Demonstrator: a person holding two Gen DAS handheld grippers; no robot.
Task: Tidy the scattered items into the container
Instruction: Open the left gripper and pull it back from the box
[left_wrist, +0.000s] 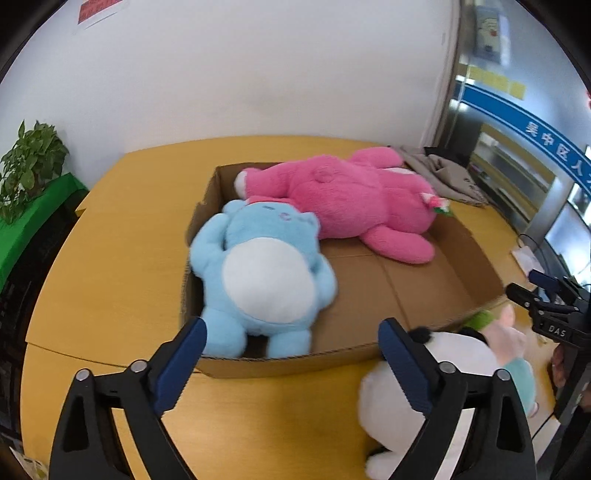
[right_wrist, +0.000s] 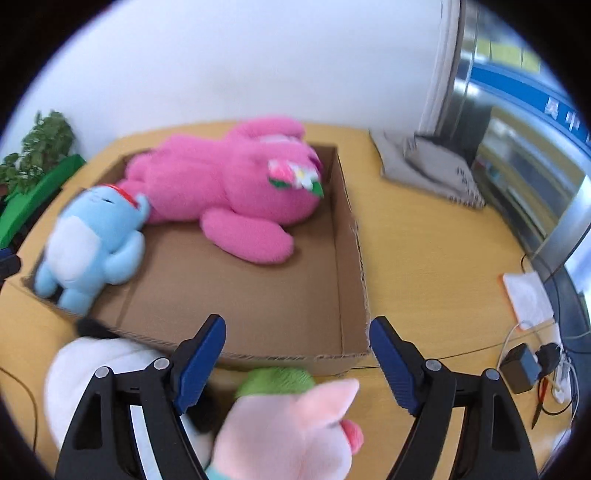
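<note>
An open cardboard box (left_wrist: 295, 363) (right_wrist: 345, 236) sits on the yellow wooden table. A big pink plush (left_wrist: 343, 199) (right_wrist: 229, 188) lies across its far side. A light-blue plush with a white belly (left_wrist: 258, 280) (right_wrist: 88, 243) lies on its back in the box's near-left corner. My left gripper (left_wrist: 291, 326) is open just in front of the box, with the blue plush beyond its fingertips. On the table outside the box lie a white plush with a black ear (left_wrist: 461, 373) (right_wrist: 92, 373) and a pale-pink plush with a green cap (right_wrist: 291, 424). My right gripper (right_wrist: 297, 325) is open above the pink one, its pads clear of it.
A folded grey cloth (left_wrist: 443, 173) (right_wrist: 424, 170) lies at the table's far right. A charger and tangled cables (right_wrist: 521, 365) and a white pad (right_wrist: 528, 299) occupy the right edge. A potted plant (left_wrist: 29, 162) stands on a green-covered shelf at left.
</note>
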